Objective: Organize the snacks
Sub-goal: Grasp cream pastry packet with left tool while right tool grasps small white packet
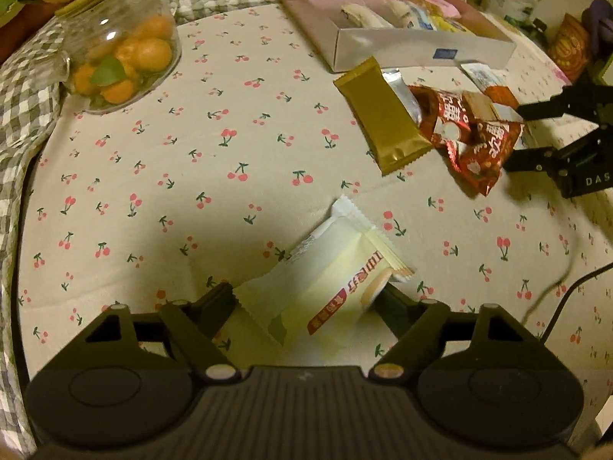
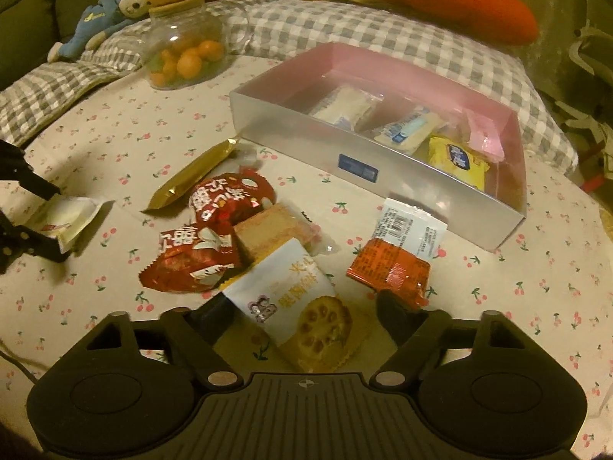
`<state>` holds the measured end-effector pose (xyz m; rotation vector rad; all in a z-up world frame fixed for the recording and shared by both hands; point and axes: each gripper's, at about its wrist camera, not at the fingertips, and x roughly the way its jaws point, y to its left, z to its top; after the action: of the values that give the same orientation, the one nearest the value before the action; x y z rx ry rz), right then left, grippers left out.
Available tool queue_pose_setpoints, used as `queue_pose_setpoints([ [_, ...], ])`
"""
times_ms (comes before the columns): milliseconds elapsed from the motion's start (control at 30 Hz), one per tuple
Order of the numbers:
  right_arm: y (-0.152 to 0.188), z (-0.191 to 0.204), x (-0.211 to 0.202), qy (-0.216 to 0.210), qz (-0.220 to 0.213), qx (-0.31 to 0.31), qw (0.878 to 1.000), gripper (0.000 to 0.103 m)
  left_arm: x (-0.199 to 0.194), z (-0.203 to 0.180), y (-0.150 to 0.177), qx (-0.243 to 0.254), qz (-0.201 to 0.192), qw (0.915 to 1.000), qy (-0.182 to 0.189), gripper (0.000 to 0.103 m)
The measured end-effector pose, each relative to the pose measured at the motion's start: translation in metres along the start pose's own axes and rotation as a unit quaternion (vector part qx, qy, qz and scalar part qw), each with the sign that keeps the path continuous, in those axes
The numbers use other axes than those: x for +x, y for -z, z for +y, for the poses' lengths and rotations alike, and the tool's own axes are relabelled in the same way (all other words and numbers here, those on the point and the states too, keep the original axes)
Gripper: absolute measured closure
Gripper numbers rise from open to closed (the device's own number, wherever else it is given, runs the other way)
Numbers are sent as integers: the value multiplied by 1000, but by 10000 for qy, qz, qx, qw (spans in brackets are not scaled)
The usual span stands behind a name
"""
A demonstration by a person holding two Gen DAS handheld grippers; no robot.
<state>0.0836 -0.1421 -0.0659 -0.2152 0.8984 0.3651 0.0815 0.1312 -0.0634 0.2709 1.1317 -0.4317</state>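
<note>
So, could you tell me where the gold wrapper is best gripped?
Grip the gold wrapper across its narrow middle, coming from above on its free left side: it lies flat and long, and the red packets crowd its right edge.

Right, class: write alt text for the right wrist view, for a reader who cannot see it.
A hand-held gripper straddles a white biscuit packet on a cherry-print cloth, among red packets. Behind them stands an open box holding snacks.
</note>
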Motion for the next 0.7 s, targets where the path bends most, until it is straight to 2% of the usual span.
queue_pose_setpoints([
  [233,-1,4,-2,-114,23,-45,9999,41,-1,-1,0,-94,-70,9999,-29,35],
  [300,-1,3,-3,-171,33,-18,9998,54,-2,-2,0,-114,-91,9999,-41,36],
  [700,-6,8,-9,-271,124,59,9995,67,-2,-1,-3,-391,-123,9991,90,38],
])
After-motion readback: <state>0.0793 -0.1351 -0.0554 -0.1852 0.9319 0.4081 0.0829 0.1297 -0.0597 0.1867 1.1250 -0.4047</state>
